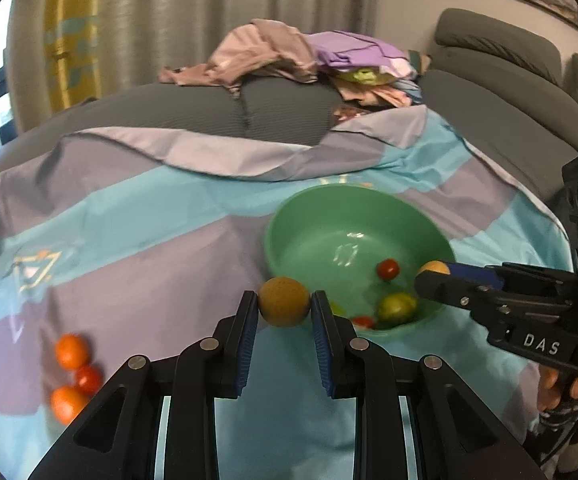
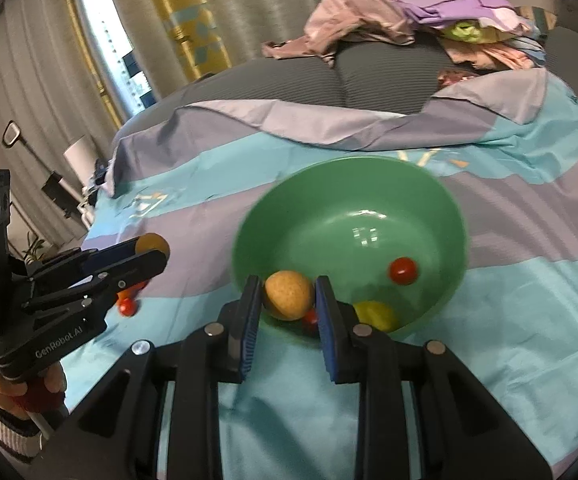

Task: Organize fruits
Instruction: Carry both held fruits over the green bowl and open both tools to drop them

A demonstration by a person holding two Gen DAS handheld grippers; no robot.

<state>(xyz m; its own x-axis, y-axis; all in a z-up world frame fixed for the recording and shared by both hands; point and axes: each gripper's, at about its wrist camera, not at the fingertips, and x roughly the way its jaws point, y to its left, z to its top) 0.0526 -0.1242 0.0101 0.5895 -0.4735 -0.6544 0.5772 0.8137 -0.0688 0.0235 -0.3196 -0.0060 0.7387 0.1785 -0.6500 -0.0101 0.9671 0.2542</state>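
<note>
My left gripper (image 1: pixel 284 307) is shut on a tan round fruit (image 1: pixel 284 306), held above the cloth just left of the green bowl (image 1: pixel 313 208). My right gripper (image 2: pixel 288 295) is shut on a second tan round fruit (image 2: pixel 288 294), held over the near rim of the green bowl (image 2: pixel 329 184). The bowl holds a red tomato (image 2: pixel 402 270), a yellow-green fruit (image 2: pixel 376 314) and another small red tomato (image 2: pixel 310 317). Two oranges (image 1: pixel 71 351) (image 1: pixel 66 403) and a red tomato (image 1: pixel 88 379) lie on the cloth at lower left. The right gripper shows in the left view (image 1: pixel 433 276).
A striped blue and grey cloth (image 1: pixel 149 220) covers a grey sofa seat (image 1: pixel 209 108). A pile of clothes (image 1: pixel 289 56) lies at the back. The sofa backrest (image 1: pixel 501 80) rises at right. Curtains (image 2: pixel 209 8) hang behind.
</note>
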